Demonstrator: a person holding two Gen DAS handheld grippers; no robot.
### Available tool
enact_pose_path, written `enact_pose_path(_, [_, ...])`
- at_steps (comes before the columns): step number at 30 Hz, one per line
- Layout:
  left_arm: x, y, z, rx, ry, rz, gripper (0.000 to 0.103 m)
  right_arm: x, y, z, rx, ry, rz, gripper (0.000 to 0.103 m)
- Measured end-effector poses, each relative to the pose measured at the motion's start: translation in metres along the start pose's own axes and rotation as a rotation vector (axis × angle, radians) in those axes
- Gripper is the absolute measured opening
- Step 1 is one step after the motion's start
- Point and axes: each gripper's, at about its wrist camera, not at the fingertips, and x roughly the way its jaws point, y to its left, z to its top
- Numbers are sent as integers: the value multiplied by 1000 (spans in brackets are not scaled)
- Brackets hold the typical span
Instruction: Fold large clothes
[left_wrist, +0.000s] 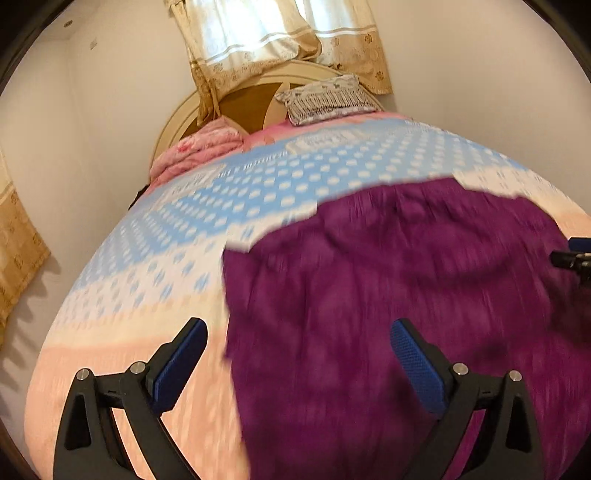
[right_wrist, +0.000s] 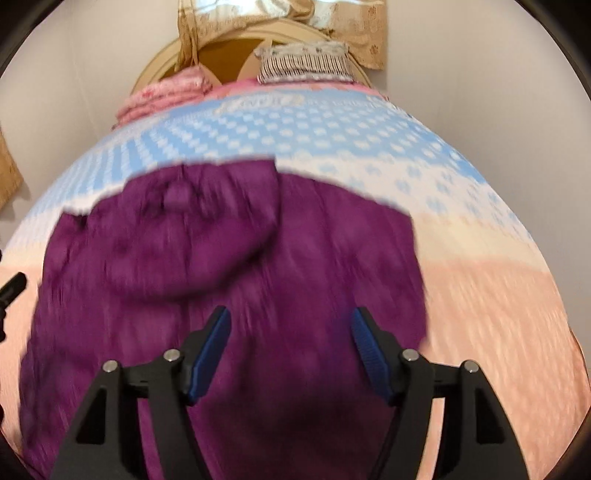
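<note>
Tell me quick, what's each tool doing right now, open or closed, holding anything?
Left tool: open, holding nothing, above the purple garment's left edge.
Right tool: open, holding nothing, over the garment.

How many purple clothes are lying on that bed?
1: a single purple garment spread over the near part of the bed, under both open grippers. Anything beneath it would be hidden.

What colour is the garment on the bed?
Solid purple garment, clearest in the right wrist view.
</note>
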Motion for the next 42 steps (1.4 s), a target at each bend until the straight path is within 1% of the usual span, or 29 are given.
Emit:
enact_pose_path(3, [-22, 5, -41, -26, 14, 19, 100, -16, -6, -39, 9, 23, -14, 71])
enact_pose_path(5, [-35, 12, -68, -71, 39, 12, 100, -26, -7, -57, 12, 27, -25, 71])
enact_pose_path(7, [-43, 14, -89, -106, 71, -3, 100, -36, -7, -80, 2, 23, -48, 75])
enact_pose_path(13, [-67, 9, -151, -120, 149, -22, 100, -61, -5, -122, 8, 9, -59, 77])
enact_pose_path(15, [-77, 11, -166, -143, 150, -26, 100, -70, -3, -133, 1, 1, -62, 77])
enact_pose_path(18, [-88, 10, -179, -168, 146, -30, 100, -81, -2, -148, 19, 4, -48, 77])
enact_pose_path(25, [-111, 0, -202, -158, 115, -34, 100, -100, -8, -183, 61, 14, -32, 77])
enact_pose_path(29, [-119, -6, -209, -161, 107, -26, 99, -109, -7, -202, 76, 20, -29, 77])
enact_pose_path(30, [-120, -8, -210, -159, 105, -30, 96, -111, -5, -206, 75, 24, -27, 77])
enact_pose_path(31, [-122, -11, -211, -153, 99, -38, 90, -112, -4, -210, 72, 29, -24, 76])
enact_pose_path(32, [-124, -13, -210, -150, 96, -44, 86, -114, -2, -213, 68, 29, -20, 74])
enact_pose_path(33, [-125, -15, -210, -148, 95, -50, 79, -116, -1, -215, 63, 29, -11, 68])
enact_pose_path(34, [-127, -17, -210, -142, 93, -66, 67, -117, 1, -215, 58, 30, -4, 59])
enact_pose_path(35, [-129, -20, -210, -131, 91, -83, 63, -119, 3, -215, 50, 30, 8, 53])
enact_pose_path(36, [-130, -23, -210, -118, 88, -83, 54, -119, 5, -216, 43, 30, 17, 37])
enact_pose_path(37, [-132, -25, -210, -105, 82, -91, 37, -120, 8, -215, 31, 31, 34, 23])
enact_pose_path(38, [-134, -27, -209, -96, 80, -109, 29, -120, 10, -216, 23, 31, 41, 20])
enact_pose_path(40, [-137, -29, -209, -80, 70, -113, 15, -121, 11, -217, 23, 29, 63, 12])
enact_pose_path(42, [-140, -28, -208, -81, 60, -126, 8, -123, 11, -218, 32, 27, 80, 10])
